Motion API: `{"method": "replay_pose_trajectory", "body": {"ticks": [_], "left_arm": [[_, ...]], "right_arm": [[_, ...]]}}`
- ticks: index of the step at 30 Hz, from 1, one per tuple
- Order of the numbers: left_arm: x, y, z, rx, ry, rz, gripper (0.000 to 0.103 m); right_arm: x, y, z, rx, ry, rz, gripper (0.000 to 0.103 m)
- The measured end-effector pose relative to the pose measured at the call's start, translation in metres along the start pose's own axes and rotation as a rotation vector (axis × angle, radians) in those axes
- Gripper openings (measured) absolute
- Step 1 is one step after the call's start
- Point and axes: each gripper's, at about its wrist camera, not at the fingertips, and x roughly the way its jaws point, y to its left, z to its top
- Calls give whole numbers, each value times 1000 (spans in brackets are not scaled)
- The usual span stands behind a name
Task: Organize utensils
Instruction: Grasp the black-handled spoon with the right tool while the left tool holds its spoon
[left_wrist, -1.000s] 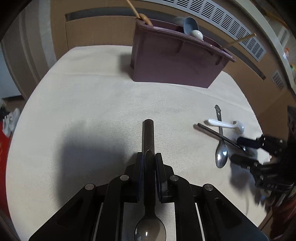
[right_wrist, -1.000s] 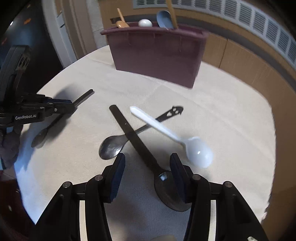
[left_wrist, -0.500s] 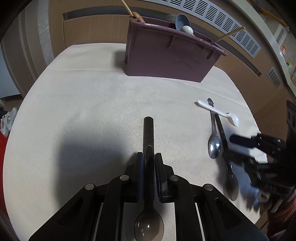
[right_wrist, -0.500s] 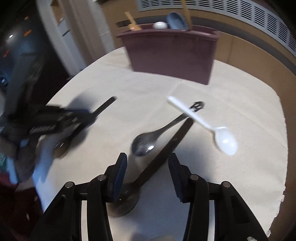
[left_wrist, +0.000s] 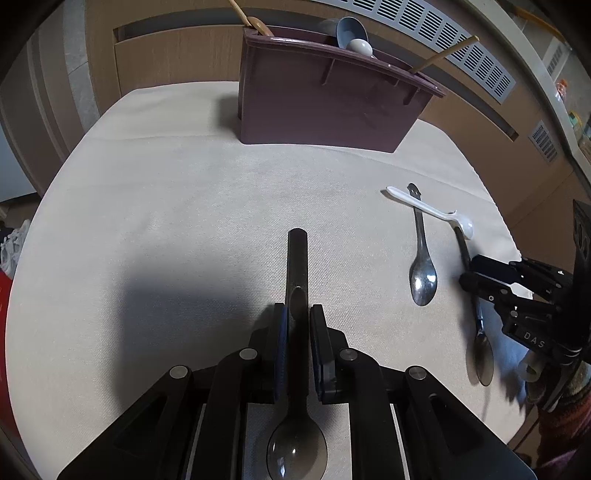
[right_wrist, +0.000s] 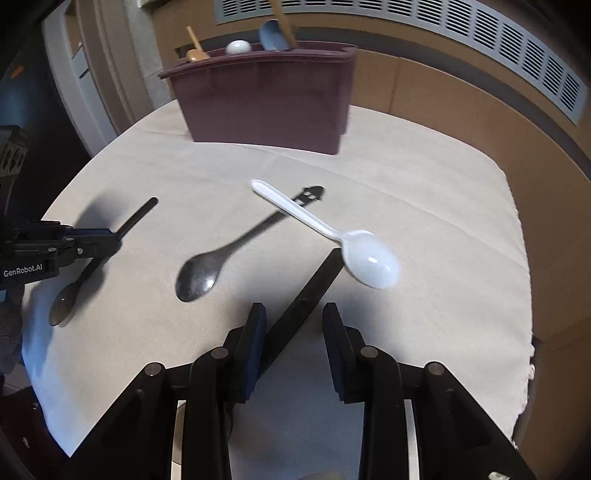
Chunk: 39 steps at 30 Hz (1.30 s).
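Observation:
My left gripper is shut on a dark spoon, handle pointing forward, bowl under the camera, held just above the cloth. It shows from the side in the right wrist view. My right gripper is open, its fingers either side of a black spoon's handle lying on the cloth; in the left wrist view it is at the right edge. A metal spoon and a white plastic spoon lie crossed ahead. The maroon utensil holder stands at the back.
The holder contains wooden utensils, a white spoon and a blue spoon. The table is covered with a beige cloth; its right edge drops off close to the white spoon. Wooden panels with vents stand behind.
My right gripper has swung round so the black spoon's handle now lies between its open fingers. The left gripper still holds its spoon, shifted slightly.

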Motion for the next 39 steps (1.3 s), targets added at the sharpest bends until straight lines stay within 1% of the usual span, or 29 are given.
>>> {"method": "replay_pose_trajectory", "body": {"ticks": [5, 6, 8, 9, 10, 11, 12, 14, 16, 17, 18, 19, 20, 22, 24, 26, 27, 29, 30, 32, 34, 37, 39], "left_arm": [[1, -1, 0, 5, 4, 7, 13], [1, -1, 0, 5, 4, 7, 13], [1, -1, 0, 5, 4, 6, 13], [1, -1, 0, 5, 3, 7, 13], [1, -1, 0, 5, 4, 6, 13], [1, 0, 0, 4, 4, 5, 13], [1, 0, 0, 3, 4, 5, 13], [1, 0, -1, 2, 6, 2, 13], [0, 0, -1, 0, 7, -1, 13], [0, 1, -2, 0, 7, -2, 13], [0, 1, -2, 0, 7, -2, 13], [0, 0, -2, 0, 8, -3, 13], [0, 1, -2, -1, 7, -2, 13], [0, 1, -2, -1, 7, -1, 13], [0, 1, -3, -3, 6, -1, 13], [0, 1, -2, -5, 6, -2, 13], [0, 1, -2, -4, 6, -1, 13], [1, 1, -2, -6, 8, -2, 13], [1, 1, -2, -6, 10, -2, 13], [2, 0, -2, -4, 15, 3, 13], [3, -2, -1, 10, 20, 17, 14], [4, -7, 0, 39, 29, 46, 14], [5, -9, 2, 49, 43, 58, 14]], "right_arm": [[-1, -1, -5, 25, -8, -14, 30], [0, -1, -3, 37, -2, -12, 33], [2, 0, -1, 49, 15, 23, 48], [3, 0, 1, 60, 25, 58, 60], [4, 3, 0, 69, 28, 71, 70], [5, 6, 0, 84, 28, 82, 74], [6, 8, 0, 105, 24, 75, 77], [8, 14, -1, 114, 22, 34, 79], [10, 28, -4, 67, 41, -27, 84], [11, 34, -5, 36, 45, -52, 83], [9, 39, -7, -4, 36, -52, 83], [8, 39, -8, -20, 43, -25, 80], [7, 37, -9, -14, 40, -20, 76], [0, 27, -12, 36, 9, -54, 49], [-2, 18, -14, 88, -12, -67, 40], [-2, 14, -12, 106, -22, -79, 37], [0, 15, -10, 107, -27, -96, 34], [4, 18, -3, 91, -32, -105, 18], [6, 21, 2, 78, -27, -97, 13], [5, 22, 6, 74, -32, -72, 11], [-5, 23, 10, 69, -70, -38, 11], [-21, 26, 10, 48, -139, -39, 11], [-28, 24, 9, 48, -156, -25, 11]]}}
